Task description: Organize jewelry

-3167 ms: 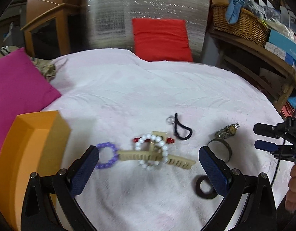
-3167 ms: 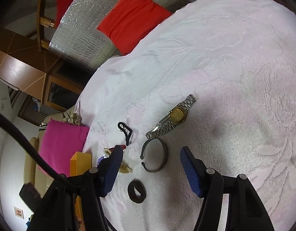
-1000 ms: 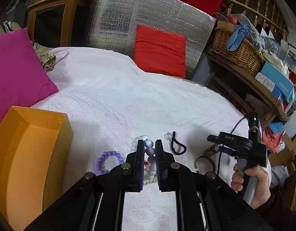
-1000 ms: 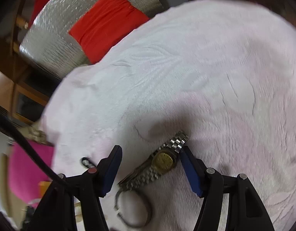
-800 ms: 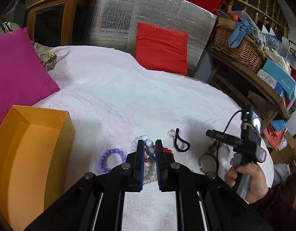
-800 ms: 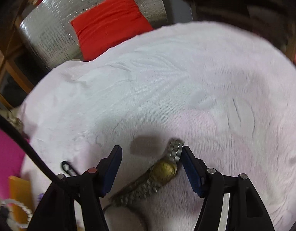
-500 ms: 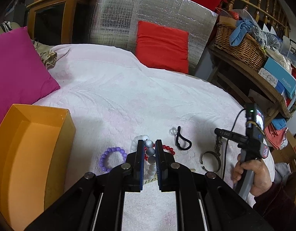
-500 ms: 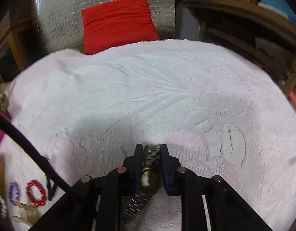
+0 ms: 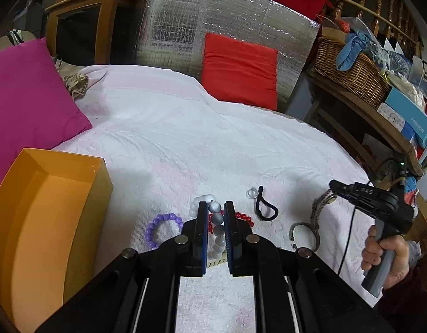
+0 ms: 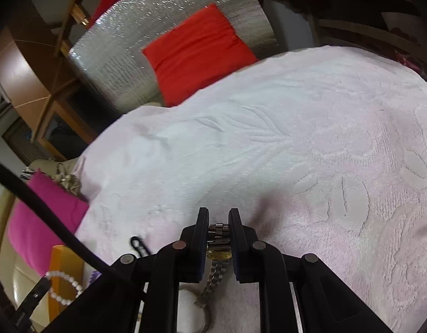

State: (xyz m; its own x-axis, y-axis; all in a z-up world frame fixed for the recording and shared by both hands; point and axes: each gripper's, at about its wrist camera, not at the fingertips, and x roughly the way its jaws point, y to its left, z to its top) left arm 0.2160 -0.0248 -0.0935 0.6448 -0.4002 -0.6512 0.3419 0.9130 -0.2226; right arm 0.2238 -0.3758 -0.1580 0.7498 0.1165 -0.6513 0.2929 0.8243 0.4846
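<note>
My left gripper (image 9: 215, 211) is shut on a white pearl bracelet (image 9: 216, 223) and holds it above the white bedspread. The bracelet also shows in the right wrist view (image 10: 64, 288). My right gripper (image 10: 218, 222) is shut on a silver and gold wristwatch (image 10: 218, 252), lifted off the bedspread; the watch hangs from it in the left wrist view (image 9: 321, 204). An open orange box (image 9: 44, 222) stands at the left. A purple bead bracelet (image 9: 162, 229), red bead bracelet (image 9: 242, 217), black hair tie (image 9: 265, 208) and dark open bangle (image 9: 305, 234) lie on the bedspread.
A magenta pillow (image 9: 27, 94) lies at the left, a red cushion (image 9: 240, 69) leans on a silver foil panel at the back. A wicker basket (image 9: 352, 75) and boxes sit on a wooden shelf at the right. A tan hair clip is partly hidden under my left gripper.
My left gripper closed on the pearl bracelet and lifted it. My right gripper closed on the wristwatch and raised it off the bedspread.
</note>
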